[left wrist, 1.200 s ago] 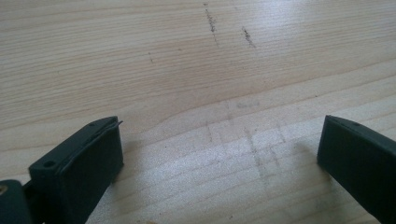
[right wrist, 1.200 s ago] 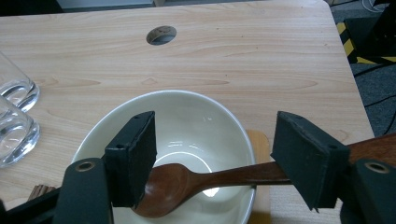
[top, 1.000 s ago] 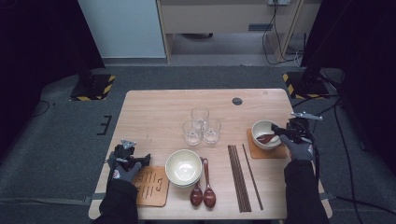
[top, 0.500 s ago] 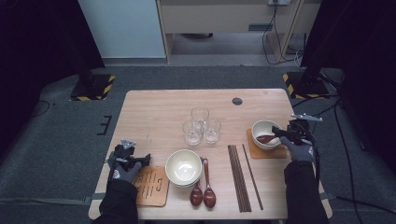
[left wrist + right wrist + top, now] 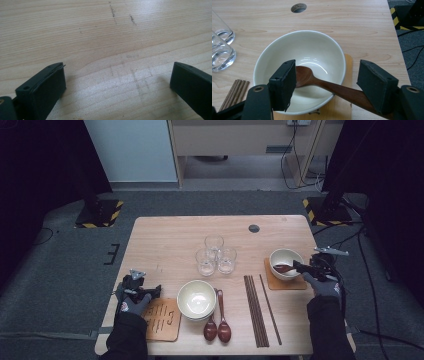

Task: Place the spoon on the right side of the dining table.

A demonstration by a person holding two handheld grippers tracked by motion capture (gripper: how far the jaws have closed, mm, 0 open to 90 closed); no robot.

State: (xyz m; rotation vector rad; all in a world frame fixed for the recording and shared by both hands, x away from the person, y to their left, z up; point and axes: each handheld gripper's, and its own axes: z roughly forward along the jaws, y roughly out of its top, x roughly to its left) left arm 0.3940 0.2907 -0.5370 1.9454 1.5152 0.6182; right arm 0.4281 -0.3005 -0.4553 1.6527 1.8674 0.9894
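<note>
Forearms in dark sleeves come in from the near edge of the table point(image 5: 165, 240), one at each side. Your right gripper point(image 5: 300, 268) is held level and points left toward the small cream bowl point(image 5: 285, 257), your gloved hand just behind it at the table's right edge. Its jaws stand wide apart, released; the wooden spoon point(image 5: 317, 81) passes between them without either pad pressing on it. The spoon's rounded head lies inside the bowl and its handle leans over the near rim, slanting back under the right jaw. The spoon is dark, smooth, reddish-brown wood; the bowl is glossy glazed ceramic, round and deep, and it stands on a thin square wooden coaster point(image 5: 286, 281).

Your left gripper point(image 5: 150, 292) rests low over the near left part of the table, pointing right, just beside another wooden coaster point(image 5: 162, 320) with dark marks on it. Its jaws gape open too, with bare, pale, straight-grained tabletop between them, lightly scuffed.

Between your hands stand three clear glasses point(image 5: 215, 255) in a cluster, a larger cream bowl point(image 5: 196, 299), two more dark spoons point(image 5: 217, 327) and slim brown chopsticks point(image 5: 257, 310) laid side by side.
</note>
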